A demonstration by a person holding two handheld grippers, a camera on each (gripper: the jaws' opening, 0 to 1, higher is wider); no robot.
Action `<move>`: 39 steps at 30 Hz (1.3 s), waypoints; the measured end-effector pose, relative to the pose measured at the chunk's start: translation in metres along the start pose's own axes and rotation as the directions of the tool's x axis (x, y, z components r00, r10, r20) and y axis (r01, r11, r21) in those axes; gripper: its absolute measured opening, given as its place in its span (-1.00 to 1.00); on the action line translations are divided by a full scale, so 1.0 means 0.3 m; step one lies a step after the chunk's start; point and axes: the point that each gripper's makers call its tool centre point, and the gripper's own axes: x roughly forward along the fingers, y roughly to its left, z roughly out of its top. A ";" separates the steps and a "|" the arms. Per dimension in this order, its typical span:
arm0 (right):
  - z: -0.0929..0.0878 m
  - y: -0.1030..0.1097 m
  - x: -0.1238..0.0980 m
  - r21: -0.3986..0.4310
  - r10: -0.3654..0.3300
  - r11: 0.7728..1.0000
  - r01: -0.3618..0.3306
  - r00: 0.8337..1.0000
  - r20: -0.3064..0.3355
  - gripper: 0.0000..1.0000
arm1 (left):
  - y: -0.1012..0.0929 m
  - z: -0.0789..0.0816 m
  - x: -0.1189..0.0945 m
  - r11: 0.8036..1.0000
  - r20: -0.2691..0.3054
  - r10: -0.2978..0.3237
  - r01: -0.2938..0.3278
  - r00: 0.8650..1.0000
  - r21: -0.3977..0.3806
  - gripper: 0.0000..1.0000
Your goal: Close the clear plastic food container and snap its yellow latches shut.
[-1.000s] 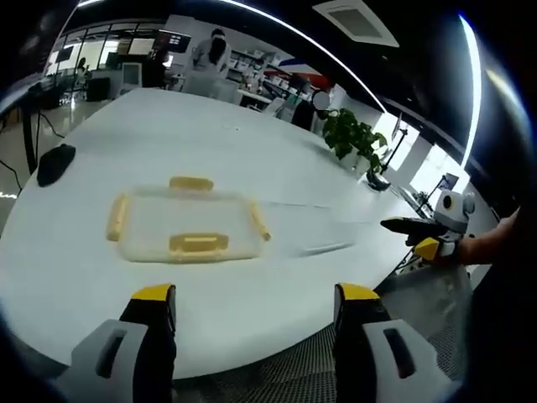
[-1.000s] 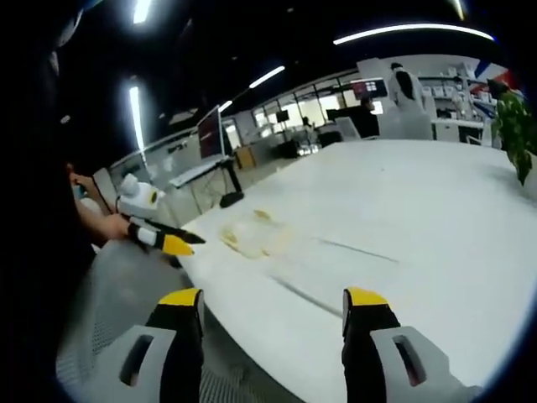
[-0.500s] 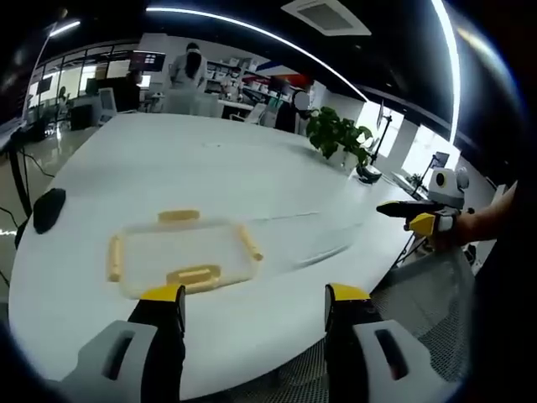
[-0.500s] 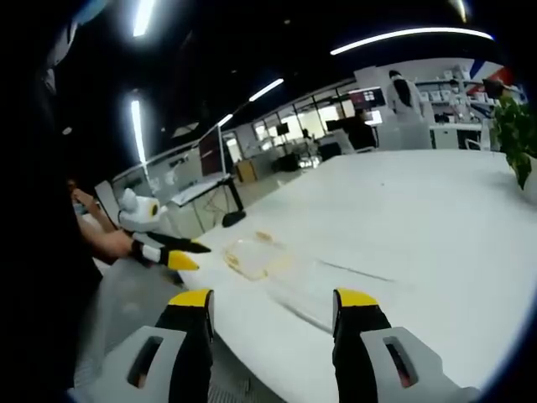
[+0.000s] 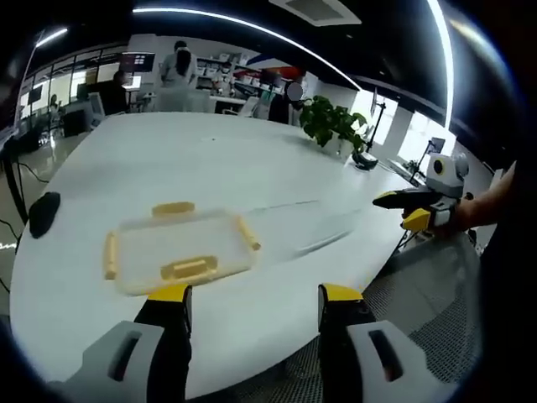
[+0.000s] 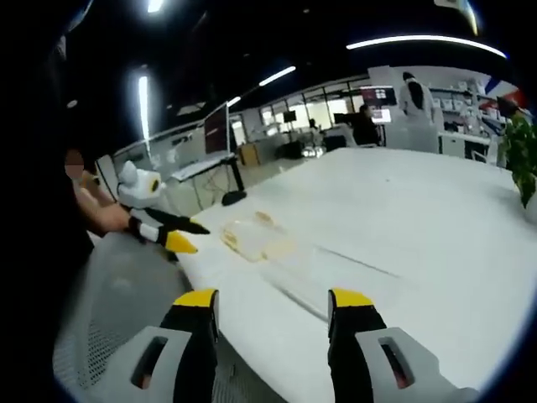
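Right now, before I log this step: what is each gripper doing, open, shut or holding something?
Left gripper: open, holding nothing, short of the container.
Right gripper: open, holding nothing, above the table edge.

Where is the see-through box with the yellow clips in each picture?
Left gripper view: the clear food container lies left of centre on the white table, just beyond this gripper's jaws.
Right gripper view: it sits small and blurred, above the left jaw.
Shared landmark: the potted plant.
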 end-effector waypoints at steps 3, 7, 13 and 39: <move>0.001 0.013 0.002 0.004 0.018 1.000 -0.018 1.000 0.008 0.06 | -0.006 0.009 0.000 1.000 0.021 -0.011 0.012 1.000 -0.017 0.22; -0.002 0.029 0.005 -0.014 0.037 0.999 -0.037 0.999 0.002 0.03 | -0.008 0.008 0.002 1.000 0.018 -0.012 0.012 1.000 -0.008 0.26; 0.077 0.032 -0.007 -0.042 0.035 0.999 -0.033 0.999 0.035 0.03 | 0.000 0.031 -0.009 1.000 0.020 0.000 0.000 1.000 0.010 0.38; 0.212 0.117 0.104 -0.017 0.016 1.000 -0.013 0.989 0.150 0.01 | 0.016 0.062 -0.028 0.998 0.034 -0.044 0.042 0.998 0.046 0.30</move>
